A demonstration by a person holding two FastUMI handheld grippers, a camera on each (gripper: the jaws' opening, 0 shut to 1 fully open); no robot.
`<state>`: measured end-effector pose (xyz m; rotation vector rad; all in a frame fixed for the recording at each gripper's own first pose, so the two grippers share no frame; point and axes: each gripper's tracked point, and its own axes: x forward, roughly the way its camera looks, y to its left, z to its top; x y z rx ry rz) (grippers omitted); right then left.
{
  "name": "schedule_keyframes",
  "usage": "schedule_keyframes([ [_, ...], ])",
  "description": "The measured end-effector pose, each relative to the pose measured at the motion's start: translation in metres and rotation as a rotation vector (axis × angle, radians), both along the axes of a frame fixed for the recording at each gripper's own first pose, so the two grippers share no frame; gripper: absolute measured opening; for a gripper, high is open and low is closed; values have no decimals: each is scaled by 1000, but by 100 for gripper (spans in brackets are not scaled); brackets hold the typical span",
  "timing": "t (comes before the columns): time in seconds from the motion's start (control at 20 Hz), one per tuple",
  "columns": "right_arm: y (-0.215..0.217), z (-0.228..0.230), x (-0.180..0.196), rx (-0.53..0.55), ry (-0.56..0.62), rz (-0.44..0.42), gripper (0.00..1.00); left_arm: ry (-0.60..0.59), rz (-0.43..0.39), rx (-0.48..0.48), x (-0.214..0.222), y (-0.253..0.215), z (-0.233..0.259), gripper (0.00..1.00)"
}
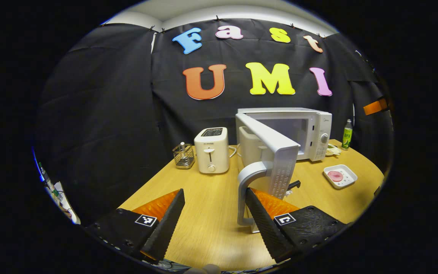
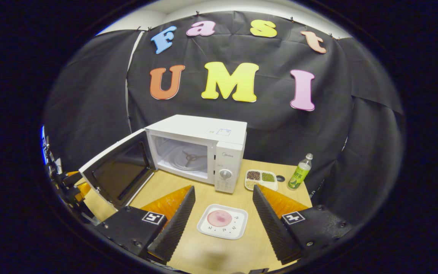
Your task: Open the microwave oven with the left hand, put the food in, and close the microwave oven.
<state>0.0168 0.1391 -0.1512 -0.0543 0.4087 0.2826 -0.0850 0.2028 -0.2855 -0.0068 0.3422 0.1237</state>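
On table, microwave (image 2: 196,150) door (image 2: 118,173) open, step 1 of 3 done. Food plate (image 2: 222,221) sits near, between right gripper (image 2: 222,213) wide fingers; left gripper (image 1: 213,213) wide beside door handle (image 1: 249,186). Loading, closing remain.

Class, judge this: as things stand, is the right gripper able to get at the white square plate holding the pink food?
Probably yes. The right gripper is open, with the white square plate on the wooden table between its spread fingers, and nothing lies between them.

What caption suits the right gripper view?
Open tool hovers over a plate of food before the open microwave.
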Motion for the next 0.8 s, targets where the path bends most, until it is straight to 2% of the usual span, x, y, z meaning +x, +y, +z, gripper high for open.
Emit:
schedule_keyframes([
  [0.2,-15,-34,14,1,76,-7,96,3,46,25,-16,12,9,96],
  [0.3,-23,-62,28,3,133,-11,89,2,47,30,-23,7,16,96],
  [0.5,-38,-141,45,14,302,-5,77,-17,28,12,-23,-28,39,96],
  [0.7,-52,-203,63,83,461,-34,69,-40,-25,1,-10,-72,68,96],
  [0.75,-56,-216,68,88,495,-44,53,-51,-39,4,-4,-81,77,96],
  [0.8,-59,-230,70,95,530,-44,51,-62,-52,6,0,-89,85,96],
])
